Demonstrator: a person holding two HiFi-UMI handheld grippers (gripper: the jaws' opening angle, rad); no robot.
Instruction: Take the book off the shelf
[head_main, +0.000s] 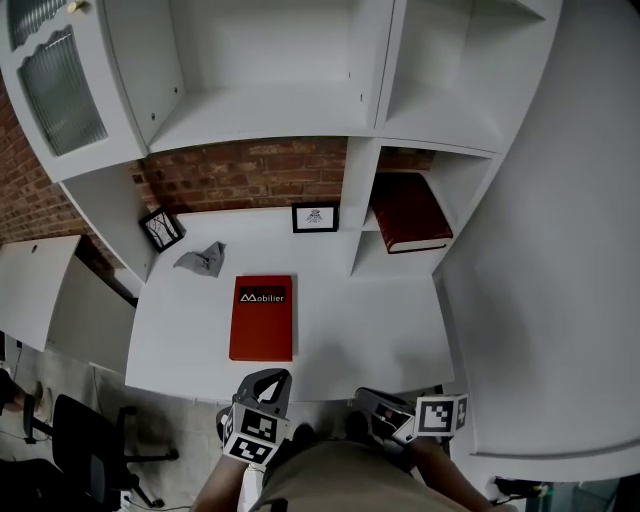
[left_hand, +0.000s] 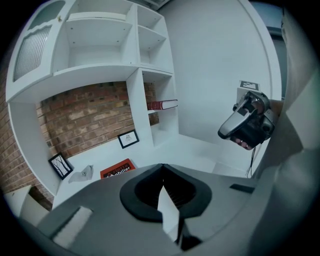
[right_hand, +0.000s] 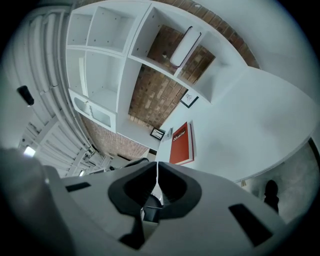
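A dark red book (head_main: 408, 212) lies flat in the lower right shelf compartment; the left gripper view shows it side-on (left_hand: 162, 105), and in the right gripper view its pale page edge (right_hand: 184, 46) shows. An orange-red book (head_main: 263, 318) lies flat on the white desk (head_main: 380, 320). Both grippers hang below the desk's front edge, far from the shelf. My left gripper (head_main: 268, 381) is shut and empty, as its own view shows (left_hand: 162, 166). My right gripper (head_main: 373, 404) is also shut with nothing in it (right_hand: 157, 163).
Two small picture frames (head_main: 315, 217) (head_main: 161, 228) lean against the brick back wall. A grey crumpled object (head_main: 203, 259) lies behind the orange-red book. A white upright panel (head_main: 360, 200) separates the desk bay from the shelf compartments. A black chair (head_main: 70, 440) stands at the lower left.
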